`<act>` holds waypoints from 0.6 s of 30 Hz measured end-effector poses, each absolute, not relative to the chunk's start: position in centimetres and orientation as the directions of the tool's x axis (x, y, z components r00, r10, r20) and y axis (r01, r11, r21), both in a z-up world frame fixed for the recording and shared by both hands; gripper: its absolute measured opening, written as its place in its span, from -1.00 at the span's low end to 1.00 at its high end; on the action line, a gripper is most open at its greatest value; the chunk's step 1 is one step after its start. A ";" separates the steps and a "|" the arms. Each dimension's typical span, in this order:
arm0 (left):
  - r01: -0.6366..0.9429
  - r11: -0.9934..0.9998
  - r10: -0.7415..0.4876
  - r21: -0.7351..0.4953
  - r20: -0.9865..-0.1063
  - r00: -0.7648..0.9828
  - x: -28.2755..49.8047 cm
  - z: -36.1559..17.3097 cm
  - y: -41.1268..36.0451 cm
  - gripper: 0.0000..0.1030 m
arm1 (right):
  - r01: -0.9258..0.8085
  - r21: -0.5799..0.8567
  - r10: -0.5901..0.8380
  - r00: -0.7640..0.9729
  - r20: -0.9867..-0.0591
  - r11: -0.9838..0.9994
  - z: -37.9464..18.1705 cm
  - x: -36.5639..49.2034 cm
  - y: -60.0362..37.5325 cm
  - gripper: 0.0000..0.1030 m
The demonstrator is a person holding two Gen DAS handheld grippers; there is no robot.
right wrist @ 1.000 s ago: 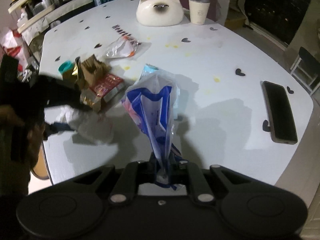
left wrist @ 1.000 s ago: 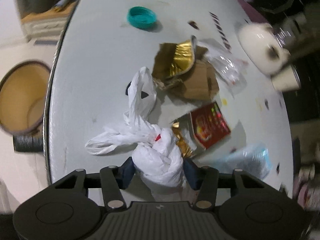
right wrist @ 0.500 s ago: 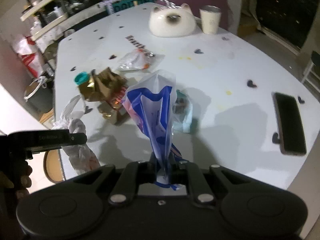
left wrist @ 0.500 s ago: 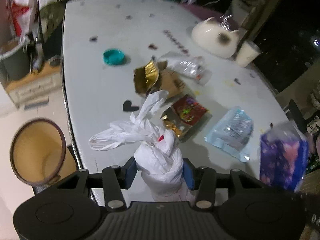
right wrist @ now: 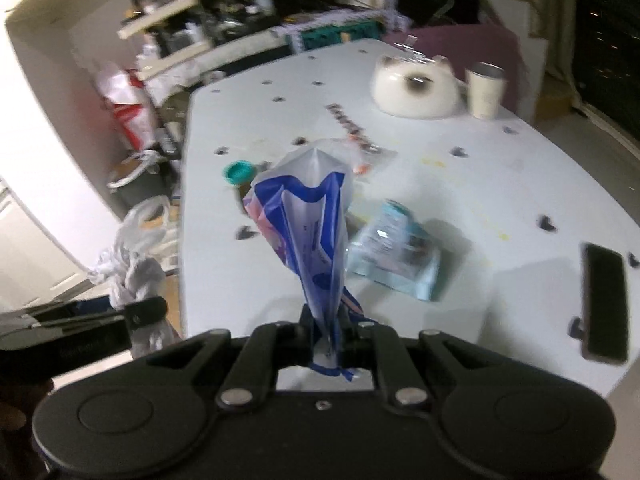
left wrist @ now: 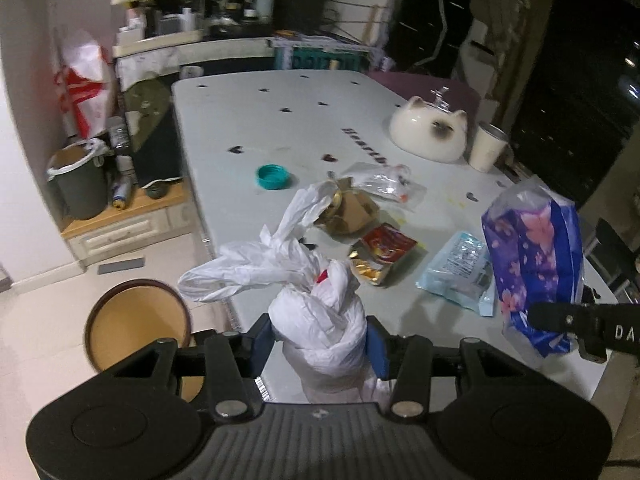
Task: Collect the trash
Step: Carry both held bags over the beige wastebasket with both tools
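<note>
Risk comes first from the loose grips. The left gripper (left wrist: 319,340) has its blue pads pressed on the sides of a knotted white plastic bag (left wrist: 316,312), jaws partly apart around the bundle. The bag's long loose handles (left wrist: 256,268) trail forward and could snag on the litter or slip free if the squeeze eases. The right gripper (right wrist: 325,330) is fully closed, pinching the bottom corner of an empty blue and purple flowered wrapper (right wrist: 308,224), which stands up floppy and could slide out of such a thin hold. Both items are lifted off the white table (left wrist: 248,128). A round bin (left wrist: 136,328) sits on the floor, below and left of the left gripper, beside the table edge. More trash lies on the table beyond: a red packet (left wrist: 384,248), brown card (left wrist: 352,212), a clear wrapper (left wrist: 456,272) and a teal lid (left wrist: 273,176).
</note>
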State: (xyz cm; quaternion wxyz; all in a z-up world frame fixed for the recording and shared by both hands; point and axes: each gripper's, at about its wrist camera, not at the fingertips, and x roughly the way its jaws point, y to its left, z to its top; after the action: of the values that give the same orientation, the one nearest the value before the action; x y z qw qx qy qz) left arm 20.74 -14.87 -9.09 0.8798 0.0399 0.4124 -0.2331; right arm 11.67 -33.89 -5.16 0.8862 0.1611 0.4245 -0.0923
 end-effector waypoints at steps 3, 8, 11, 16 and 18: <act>0.402 0.908 -0.348 -0.114 -0.740 0.576 20.1 -8.6 -13.1 -0.05 | 0.244 0.217 0.012 0.637 -0.771 0.945 -4.7 12.5 -32.6 -0.81; 0.325 0.938 -0.303 -0.120 -0.737 0.604 20.1 -7.9 -9.7 -0.05 | 0.181 0.224 0.061 0.633 -0.772 0.958 -4.5 14.4 -29.8 -0.81; 0.287 0.951 -0.274 -0.113 -0.738 0.617 20.9 -7.9 -7.9 -0.05 | 0.138 0.228 0.094 0.627 -0.774 0.964 -4.7 16.1 -27.8 -0.81; 0.241 0.963 -0.248 -0.120 -0.745 0.619 23.8 -8.4 -4.5 -0.05 | 0.092 0.229 0.126 0.617 -0.777 0.969 -5.1 19.8 -24.2 -0.81; 0.229 0.965 -0.243 -0.125 -0.752 0.613 25.7 -8.7 -3.2 -0.05 | 0.082 0.223 0.127 0.611 -0.782 0.971 -5.3 21.9 -22.6 -0.81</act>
State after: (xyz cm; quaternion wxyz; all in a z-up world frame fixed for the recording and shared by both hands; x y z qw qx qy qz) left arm 25.68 -3.23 -8.74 0.8979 -0.0085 0.4200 -0.1312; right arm 21.90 -22.58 -5.33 0.8895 0.1189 0.4411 0.0127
